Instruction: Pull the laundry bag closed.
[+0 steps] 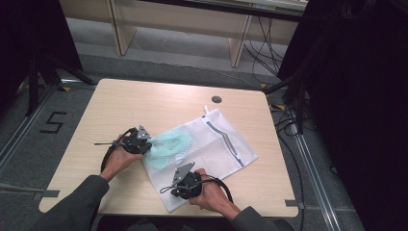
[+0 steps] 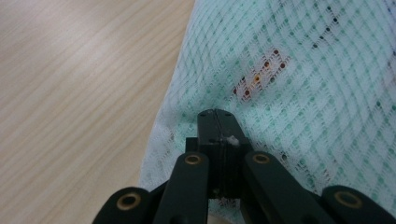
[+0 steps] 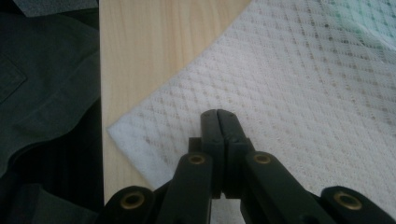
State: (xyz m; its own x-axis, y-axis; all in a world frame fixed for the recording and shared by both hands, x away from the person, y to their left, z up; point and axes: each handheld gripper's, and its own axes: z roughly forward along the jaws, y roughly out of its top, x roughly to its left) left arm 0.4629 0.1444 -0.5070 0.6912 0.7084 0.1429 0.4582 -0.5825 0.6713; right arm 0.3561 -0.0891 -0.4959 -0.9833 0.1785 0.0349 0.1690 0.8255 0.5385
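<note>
A white mesh laundry bag (image 1: 216, 149) lies on the wooden table (image 1: 144, 101), with a mint green garment (image 1: 171, 143) showing through its left part. My left gripper (image 1: 149, 146) sits at the bag's left edge. In the left gripper view, my left gripper (image 2: 217, 114) has its jaws shut, tips resting over the green-backed mesh (image 2: 303, 84). My right gripper (image 1: 174, 191) is over the bag's near corner. In the right gripper view, my right gripper (image 3: 218, 114) is shut above the white mesh (image 3: 303, 107). I see no fabric between either pair of jaws.
A grey zipper (image 1: 226, 139) runs along the bag's far right side. A round cable hole (image 1: 216, 99) is near the table's far edge. The table's near edge (image 3: 100, 93) is close to the right gripper, with the person's dark sleeve (image 3: 42, 74) beyond it.
</note>
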